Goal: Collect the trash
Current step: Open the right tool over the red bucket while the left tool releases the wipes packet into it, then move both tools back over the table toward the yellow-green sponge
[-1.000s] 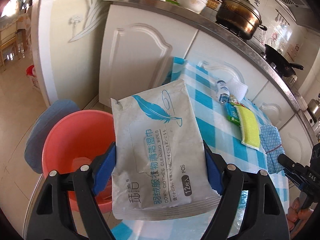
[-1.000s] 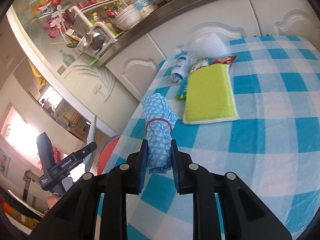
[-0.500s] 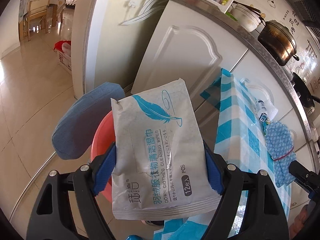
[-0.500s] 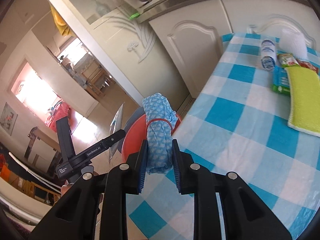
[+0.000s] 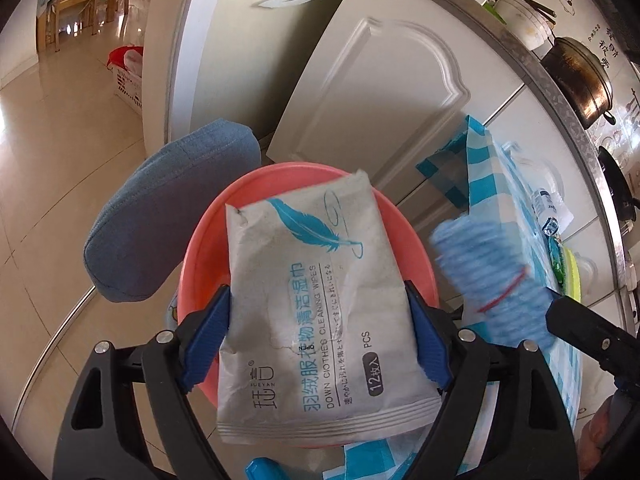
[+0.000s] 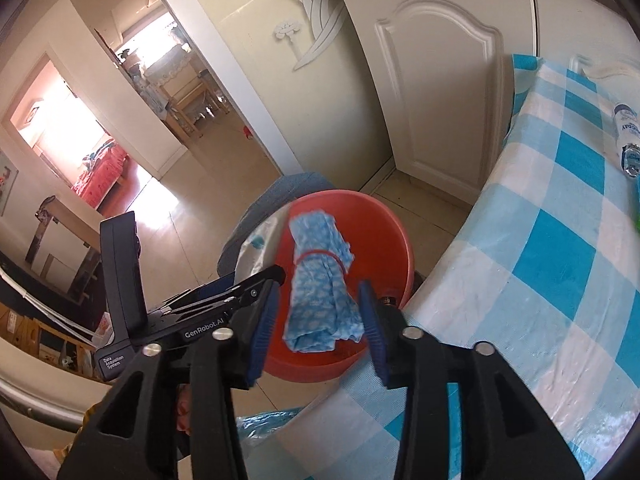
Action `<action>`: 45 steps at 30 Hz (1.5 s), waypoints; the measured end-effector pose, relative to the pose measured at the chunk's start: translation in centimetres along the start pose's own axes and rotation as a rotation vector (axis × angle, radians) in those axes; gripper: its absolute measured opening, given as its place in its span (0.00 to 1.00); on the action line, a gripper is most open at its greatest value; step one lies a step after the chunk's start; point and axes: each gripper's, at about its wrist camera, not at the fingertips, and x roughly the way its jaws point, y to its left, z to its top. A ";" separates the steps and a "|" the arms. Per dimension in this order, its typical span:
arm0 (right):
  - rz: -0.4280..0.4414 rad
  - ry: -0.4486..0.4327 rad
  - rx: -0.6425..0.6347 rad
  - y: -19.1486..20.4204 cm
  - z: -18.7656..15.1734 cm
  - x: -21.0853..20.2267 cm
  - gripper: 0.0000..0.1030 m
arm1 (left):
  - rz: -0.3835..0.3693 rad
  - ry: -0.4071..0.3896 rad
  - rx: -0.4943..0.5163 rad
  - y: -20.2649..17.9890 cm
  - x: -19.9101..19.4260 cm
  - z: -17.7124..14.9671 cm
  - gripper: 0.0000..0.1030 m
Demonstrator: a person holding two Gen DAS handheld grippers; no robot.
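Kitchen floor tiles and white cabinet doors form the background in both wrist views. At lower centre of the left view, the left gripper (image 5: 318, 336) is seen pressed against both sides of a wet-wipes packet (image 5: 316, 300), held above the red basin (image 5: 204, 240). At lower centre of the right view, the right gripper (image 6: 316, 320) is spread wide, and the blue cloth bundle (image 6: 320, 284) is seen blurred between the jaws over the basin (image 6: 384, 220), apparently released. The task is judged partly done: one item is going in, and the packet is not yet dropped. Farther right, a small bottle (image 6: 626, 140) is left on the checked tablecloth (image 6: 560, 280). A blue-grey cushion (image 5: 168, 216) is seen touching the basin at left.
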 end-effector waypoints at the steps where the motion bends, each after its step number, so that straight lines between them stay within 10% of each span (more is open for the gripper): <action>1: -0.008 -0.004 0.004 0.0 -0.1 0.0 0.57 | 0.004 0.005 0.000 0.2 0.2 -0.1 0.86; 17: -0.330 -0.193 -0.017 -4.5 -2.8 -8.8 0.83 | 0.016 -0.246 0.072 3.1 -5.4 -0.3 0.93; 27: -0.476 -0.298 0.156 -10.1 -5.6 -17.1 0.87 | -0.036 -0.251 0.086 0.1 -5.9 0.3 0.93; 45: -0.343 -0.468 0.510 -22.5 -13.0 -27.1 0.87 | -0.040 -0.155 0.337 -15.7 -7.8 -0.7 0.93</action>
